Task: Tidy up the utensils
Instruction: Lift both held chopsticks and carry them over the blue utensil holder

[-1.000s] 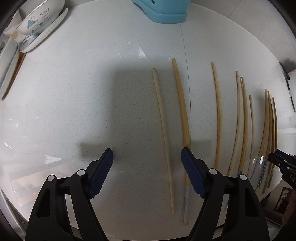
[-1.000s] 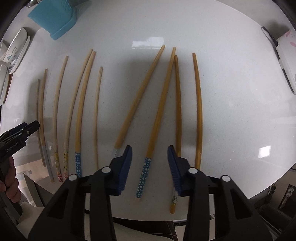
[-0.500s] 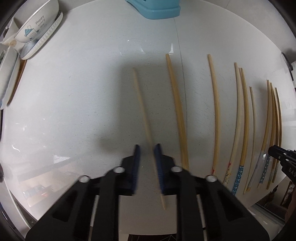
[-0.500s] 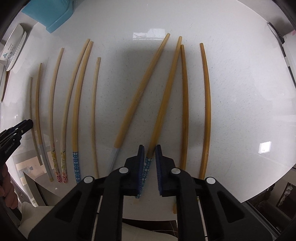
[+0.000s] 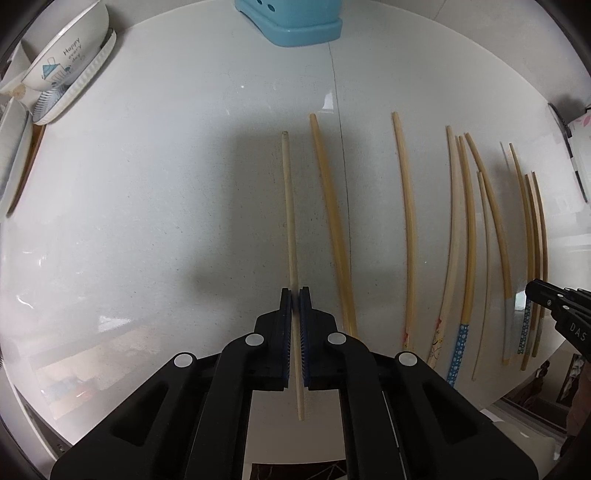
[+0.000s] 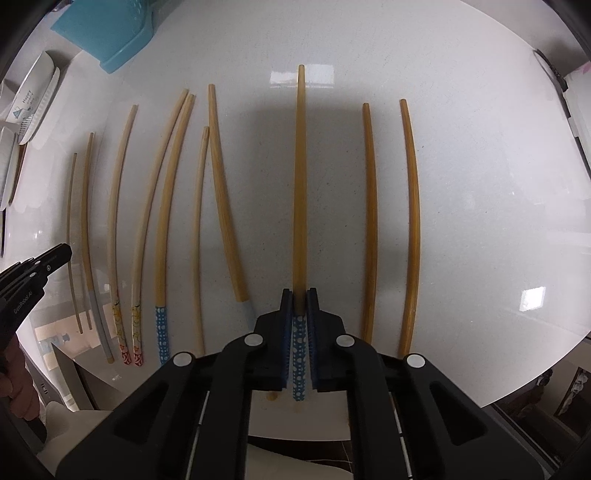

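Several chopsticks lie side by side on a white counter (image 5: 147, 221). My left gripper (image 5: 294, 293) is shut on a thin pale chopstick (image 5: 290, 206), which stands off the counter and points straight ahead. My right gripper (image 6: 299, 295) is shut on a darker chopstick with a blue dotted handle (image 6: 300, 177), also lifted clear of the row. In the right wrist view the left gripper (image 6: 55, 254) shows at the left edge. In the left wrist view the right gripper (image 5: 535, 288) shows at the right edge.
A light blue utensil holder (image 5: 295, 18) stands at the back of the counter. White bowls and plates (image 5: 59, 74) are stacked at the back left. More chopsticks (image 5: 406, 221), some with patterned handles (image 6: 160, 328), stay on the counter. The counter's front edge is close to both grippers.
Both grippers went from open to shut, each on a chopstick. The left one lifted the pale chopstick and shifted it; the right one's chopstick now points straight ahead, off the counter.
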A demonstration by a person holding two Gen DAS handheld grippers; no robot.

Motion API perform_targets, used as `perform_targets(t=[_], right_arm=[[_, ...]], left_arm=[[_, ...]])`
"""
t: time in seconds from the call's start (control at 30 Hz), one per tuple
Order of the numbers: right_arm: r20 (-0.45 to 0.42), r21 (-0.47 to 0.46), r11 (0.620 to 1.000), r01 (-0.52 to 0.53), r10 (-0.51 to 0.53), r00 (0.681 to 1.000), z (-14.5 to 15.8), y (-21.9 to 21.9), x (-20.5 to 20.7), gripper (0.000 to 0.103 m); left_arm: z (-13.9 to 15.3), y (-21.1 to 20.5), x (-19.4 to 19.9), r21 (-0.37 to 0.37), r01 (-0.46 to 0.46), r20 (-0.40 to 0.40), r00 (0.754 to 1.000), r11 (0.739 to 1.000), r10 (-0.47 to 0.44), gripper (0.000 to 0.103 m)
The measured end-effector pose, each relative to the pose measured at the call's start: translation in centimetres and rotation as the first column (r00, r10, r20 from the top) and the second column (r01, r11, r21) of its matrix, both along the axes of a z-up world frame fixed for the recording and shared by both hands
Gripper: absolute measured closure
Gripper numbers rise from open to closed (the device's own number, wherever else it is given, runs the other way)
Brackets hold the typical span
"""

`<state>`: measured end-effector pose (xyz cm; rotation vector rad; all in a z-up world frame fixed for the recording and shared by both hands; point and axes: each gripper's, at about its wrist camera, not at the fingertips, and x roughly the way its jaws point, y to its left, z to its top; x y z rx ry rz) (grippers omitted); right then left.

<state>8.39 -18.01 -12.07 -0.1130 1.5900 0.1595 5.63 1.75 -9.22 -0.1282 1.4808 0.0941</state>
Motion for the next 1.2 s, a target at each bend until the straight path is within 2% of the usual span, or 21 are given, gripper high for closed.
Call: perform_targets(t=[0.37, 0.63, 0.87, 0.9, 1.2], right_arm=[[0.111, 0.049, 0.999, -0.012, 0.007, 0.994, 3.8, 0.9, -1.1, 0.096], [0.234, 0.099, 0.994, -0.044, 0.020, 0.972, 7.2, 2.2, -1.8, 0.096], [0.347, 0.143, 0.987, -0.068, 0.014, 0.938, 11.3, 1.3, -0.5, 0.096], [0.370, 0.145, 0.987, -0.073, 0.014, 0.929, 11.9, 1.4, -0.4, 0.096], [0.533, 0.177, 0.976, -0.127, 0.013, 0.846, 16.4, 2.2, 1.0, 0.096]], left_arm=[[4.4, -0.2, 0.1, -0.012, -0.019, 0.116, 0.993, 1.000, 0.021, 0.100], [8.3, 0.1, -0.8, -0.025, -0.028, 0.240, 0.970, 0.999, 0.033, 0.100], [11.7, 0.4, -1.2, -0.033, -0.025, 0.364, 0.931, 0.999, 0.035, 0.100], [11.7, 1.6, -0.2, -0.033, -0.026, 0.380, 0.924, 0.999, 0.037, 0.100], [16.0, 2.5, 1.1, -0.039, -0.043, 0.535, 0.843, 0.998, 0.057, 0.100]])
